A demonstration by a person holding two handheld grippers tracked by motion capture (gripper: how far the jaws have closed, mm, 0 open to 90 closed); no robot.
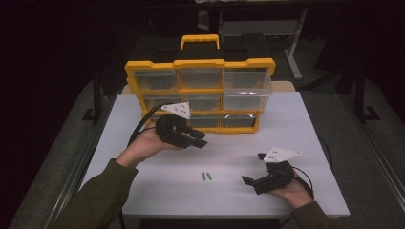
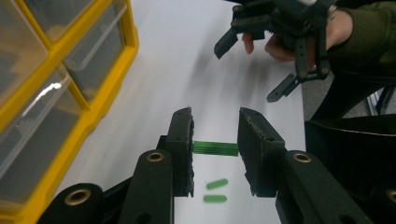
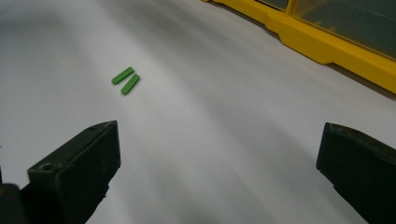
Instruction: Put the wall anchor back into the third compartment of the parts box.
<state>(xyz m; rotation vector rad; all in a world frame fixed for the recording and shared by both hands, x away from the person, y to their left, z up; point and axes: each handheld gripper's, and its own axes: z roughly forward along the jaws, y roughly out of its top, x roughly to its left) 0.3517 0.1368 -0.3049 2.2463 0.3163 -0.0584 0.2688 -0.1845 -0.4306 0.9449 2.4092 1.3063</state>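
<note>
Drawers fill the biggest thing on the white table: a yellow small-parts cabinet with clear plastic drawers, standing upright at twelve o'clock with its fronts toward the person. One drawer at its right side juts forward past the frame, open enough to take a part from above, which is likely why it sits that way.

Next in size, the left gripper hangs in the air at about ten o'clock from the table's middle, just in front of the cabinet's bottom row. In the left gripper view its jaws stand narrow, pinching a short green stick crosswise by its two ends; held that way the stick stays level and its length spans the gap, so I judge it is being carried to a drawer.

At four o'clock the right gripper rests low near the tabletop, its jaws spread wide with nothing between them, aimed toward the table's middle. It looks parked rather than working, clear of the other hand's path.

Smallest are two more green sticks lying side by side, parallel and almost touching, at about six o'clock of the table's middle, well apart from both grippers and presumably waiting their turn.
</note>
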